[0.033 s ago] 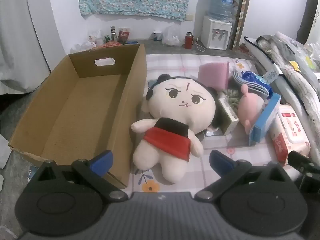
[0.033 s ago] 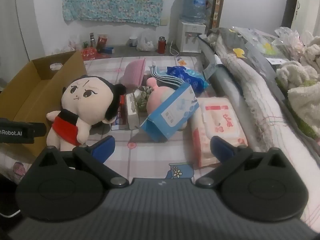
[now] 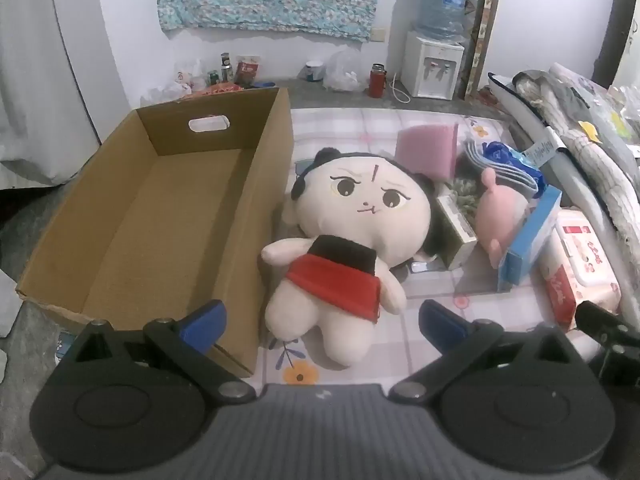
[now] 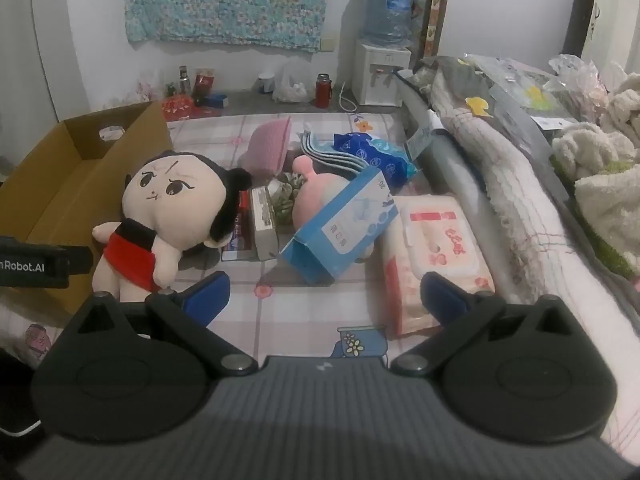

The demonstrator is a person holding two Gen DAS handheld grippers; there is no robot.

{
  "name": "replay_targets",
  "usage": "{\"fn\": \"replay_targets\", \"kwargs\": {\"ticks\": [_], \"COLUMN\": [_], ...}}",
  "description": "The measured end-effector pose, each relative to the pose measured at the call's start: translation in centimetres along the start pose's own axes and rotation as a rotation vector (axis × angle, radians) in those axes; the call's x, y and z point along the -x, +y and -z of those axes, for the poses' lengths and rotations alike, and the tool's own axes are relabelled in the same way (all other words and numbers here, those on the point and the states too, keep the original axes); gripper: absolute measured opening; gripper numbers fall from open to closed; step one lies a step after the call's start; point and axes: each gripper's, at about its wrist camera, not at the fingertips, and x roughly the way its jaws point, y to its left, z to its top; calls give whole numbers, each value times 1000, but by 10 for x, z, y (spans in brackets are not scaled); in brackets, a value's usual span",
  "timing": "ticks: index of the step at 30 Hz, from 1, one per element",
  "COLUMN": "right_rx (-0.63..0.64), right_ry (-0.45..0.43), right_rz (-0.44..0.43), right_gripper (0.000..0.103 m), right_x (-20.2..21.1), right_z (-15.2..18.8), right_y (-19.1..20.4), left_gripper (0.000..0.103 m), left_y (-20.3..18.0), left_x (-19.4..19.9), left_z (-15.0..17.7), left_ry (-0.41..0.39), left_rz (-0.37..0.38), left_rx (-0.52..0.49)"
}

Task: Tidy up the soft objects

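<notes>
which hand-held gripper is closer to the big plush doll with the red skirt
Left. The left hand-held gripper hangs open right in front of the plush doll; the right hand-held gripper, also open, faces the wipes pack, with the doll off to its left.

The cardboard box point(image 3: 168, 216) stands open on top with bare floor inside, while the doll point(image 3: 352, 236) lies against its wall and boxes point(image 4: 340, 228) crowd the mat beyond.
</notes>
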Motion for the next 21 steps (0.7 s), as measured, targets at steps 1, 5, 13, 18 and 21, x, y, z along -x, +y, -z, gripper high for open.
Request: {"fn": "replay_targets", "kwargs": {"ticks": [1,5,13,18,21], "right_rx": [6,3,-2,-8,-9], "right_ry": [8,25,43,67,71], "right_rz": [3,5,24,37,40], "right_gripper": [102,102,102,102,102], "right_x": [0,-1,-6,-12,-13], "right_z": [0,0,-2,-5,-5], "right_y": [1,2,-1,-1,0], "left_gripper": [103,103,103,103,103], "left_y": [0,0,-7,-2,-1], "left_x": [0,4,-4,-4,-4], "left_z": [0,3,-2,-3,-3], "left_ry": [-1,-5,13,4,5], "left_rz": [-1,-1,1,5,5], "left_rx": [1,1,-3,-12,-12]}}
